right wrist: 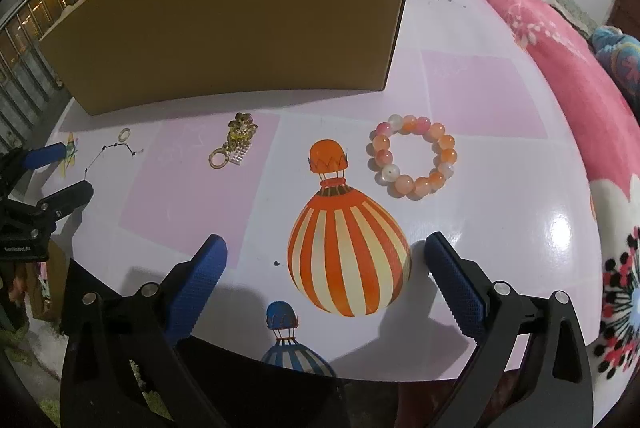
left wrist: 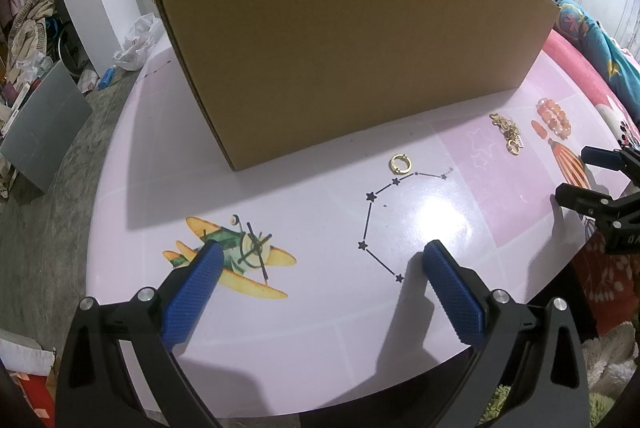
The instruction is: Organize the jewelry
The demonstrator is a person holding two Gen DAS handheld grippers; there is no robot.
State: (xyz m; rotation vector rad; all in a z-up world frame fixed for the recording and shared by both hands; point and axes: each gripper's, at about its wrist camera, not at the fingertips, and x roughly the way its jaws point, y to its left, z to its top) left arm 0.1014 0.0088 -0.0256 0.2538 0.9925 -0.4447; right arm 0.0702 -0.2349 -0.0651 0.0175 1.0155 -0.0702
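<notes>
left tool (left wrist: 322, 248) wide, right tool (right wrist: 326, 242) wide (empty)

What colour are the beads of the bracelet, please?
The bracelet has orange, pink and white beads; clearest in the right wrist view.

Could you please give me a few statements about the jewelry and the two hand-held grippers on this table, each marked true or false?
1. The orange and pink beaded bracelet lies on the table beside the printed orange striped balloon. True.
2. The small gold ring sits inside the brown cardboard box. False: it lies on the pink printed table in front of the box.
3. The right hand-held gripper is shut on the bracelet. False: its jaws stand wide open and empty.
4. The left hand-held gripper is open and holds nothing. True.
5. The gold charm cluster lies between the ring and the bracelet. True.
</notes>
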